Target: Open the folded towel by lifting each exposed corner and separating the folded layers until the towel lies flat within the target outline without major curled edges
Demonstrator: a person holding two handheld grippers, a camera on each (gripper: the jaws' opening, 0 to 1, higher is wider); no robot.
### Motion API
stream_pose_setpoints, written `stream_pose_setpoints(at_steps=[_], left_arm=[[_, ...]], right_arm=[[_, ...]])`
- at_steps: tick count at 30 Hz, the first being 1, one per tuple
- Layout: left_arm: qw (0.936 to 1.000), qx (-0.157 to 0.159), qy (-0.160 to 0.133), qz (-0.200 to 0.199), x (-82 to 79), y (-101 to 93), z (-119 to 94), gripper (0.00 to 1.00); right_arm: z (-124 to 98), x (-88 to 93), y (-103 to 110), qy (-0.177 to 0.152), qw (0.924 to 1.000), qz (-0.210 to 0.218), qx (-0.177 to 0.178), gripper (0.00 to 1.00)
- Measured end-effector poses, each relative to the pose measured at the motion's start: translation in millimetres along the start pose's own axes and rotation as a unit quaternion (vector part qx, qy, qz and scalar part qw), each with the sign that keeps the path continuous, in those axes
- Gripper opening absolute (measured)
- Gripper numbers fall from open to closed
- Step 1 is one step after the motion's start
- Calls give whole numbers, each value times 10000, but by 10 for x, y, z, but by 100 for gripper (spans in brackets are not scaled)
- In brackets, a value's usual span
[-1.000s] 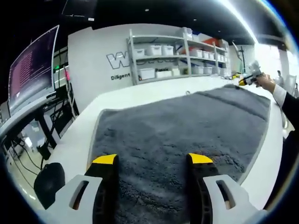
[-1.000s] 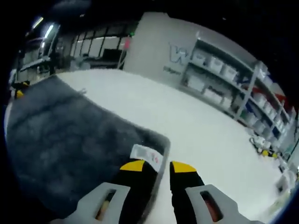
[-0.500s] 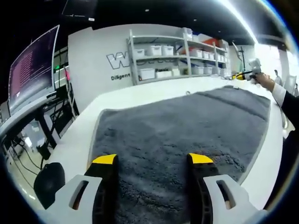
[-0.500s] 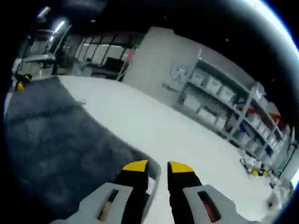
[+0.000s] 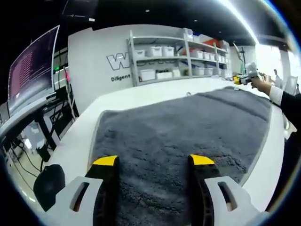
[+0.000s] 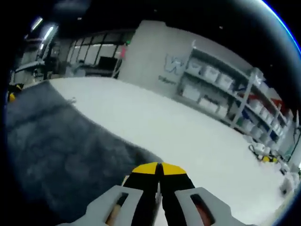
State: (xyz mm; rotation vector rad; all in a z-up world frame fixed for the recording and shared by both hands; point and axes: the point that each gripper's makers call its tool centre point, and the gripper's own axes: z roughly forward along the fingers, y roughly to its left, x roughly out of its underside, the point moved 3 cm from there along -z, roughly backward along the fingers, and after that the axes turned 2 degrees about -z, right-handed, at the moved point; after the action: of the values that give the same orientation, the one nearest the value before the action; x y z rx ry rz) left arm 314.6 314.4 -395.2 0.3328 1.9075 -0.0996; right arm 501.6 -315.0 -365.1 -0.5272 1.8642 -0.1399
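On white table [image 5: 141, 96], grey towel [image 5: 178, 136] spread; left hand-held gripper [image 5: 154, 162] jaws apart; right hand-held gripper [image 6: 159, 168] pinched together.

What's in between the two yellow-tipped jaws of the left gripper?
In the left gripper view, the gray towel lies between the open jaws of the left gripper. Just fuzzy gray pile spread on the white table, nothing else.
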Motion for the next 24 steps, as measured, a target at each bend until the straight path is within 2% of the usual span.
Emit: stream_pose_setpoints(at_steps=[5, 12, 17, 20, 24], left_arm=[[9998, -3, 62, -200, 20, 18, 6, 57], [9998, 20, 57, -194, 21, 0, 7, 55], [9998, 21, 51, -202, 22, 0, 6, 55], [9998, 21, 47, -198, 21, -2, 6, 55], [9998, 17, 36, -196, 18, -32, -13, 55]], right_arm=[[97, 109, 55, 152, 9999, -38, -27, 0], [169, 307, 59, 432, 9990, -5, -116, 0], [190, 316, 66, 228, 9995, 177, -99, 0], [184, 304, 91, 185, 9998, 23, -35, 0], [183, 281, 102, 163, 9985, -518, 119, 0]])
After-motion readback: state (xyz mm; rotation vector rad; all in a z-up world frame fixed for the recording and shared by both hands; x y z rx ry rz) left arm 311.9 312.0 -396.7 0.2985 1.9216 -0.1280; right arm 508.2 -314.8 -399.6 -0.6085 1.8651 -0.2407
